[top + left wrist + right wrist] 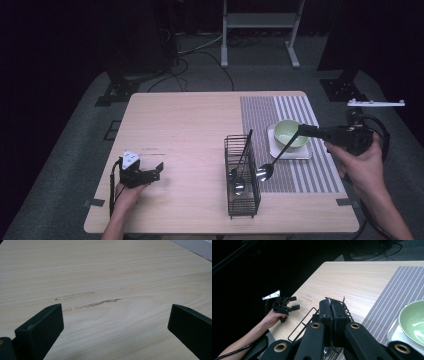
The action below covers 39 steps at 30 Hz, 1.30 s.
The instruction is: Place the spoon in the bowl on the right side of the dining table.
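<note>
I am resting the left gripper (152, 173) on bare wood near the table's (190, 120) left front corner, jaws spread wide with nothing between them. It is sitting well apart from the wire cutlery basket (242, 177), where two spoons (237, 180) are leaning. I am holding the right gripper (301, 129) above the striped placemat (300, 150), near the green bowl (291, 133) on its white plate — jaws pinched on a spoon handle. That spoon (272, 161) is slanting down and leftward, its bowl hanging just right of the basket — the right hand is clearly nearer.
</note>
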{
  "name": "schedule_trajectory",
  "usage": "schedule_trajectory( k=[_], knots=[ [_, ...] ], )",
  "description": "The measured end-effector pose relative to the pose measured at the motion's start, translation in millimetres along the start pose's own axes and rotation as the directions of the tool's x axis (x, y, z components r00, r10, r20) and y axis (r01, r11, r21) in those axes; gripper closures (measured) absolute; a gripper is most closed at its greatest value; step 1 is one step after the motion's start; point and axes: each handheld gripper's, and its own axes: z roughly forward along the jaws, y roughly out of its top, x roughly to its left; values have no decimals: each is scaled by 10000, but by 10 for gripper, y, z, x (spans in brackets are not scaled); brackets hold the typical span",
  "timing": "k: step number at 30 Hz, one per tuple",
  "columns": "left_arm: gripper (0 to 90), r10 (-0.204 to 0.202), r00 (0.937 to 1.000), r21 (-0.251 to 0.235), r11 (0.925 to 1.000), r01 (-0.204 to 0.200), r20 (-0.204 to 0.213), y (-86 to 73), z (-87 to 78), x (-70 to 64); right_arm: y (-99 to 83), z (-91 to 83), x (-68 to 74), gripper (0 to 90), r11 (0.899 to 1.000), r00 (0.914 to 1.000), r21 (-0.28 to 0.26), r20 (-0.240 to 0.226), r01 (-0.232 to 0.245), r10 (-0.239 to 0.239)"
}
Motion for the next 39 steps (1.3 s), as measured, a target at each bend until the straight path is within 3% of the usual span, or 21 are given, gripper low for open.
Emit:
schedule_trajectory(
  k=[39],
  knots=[
    [0, 43, 10000, 54, 10000, -43, -3, 2, -2, 1, -223, -102, -378, 884, 9966, 9939, 69, 747, -821, 813]
  ],
)
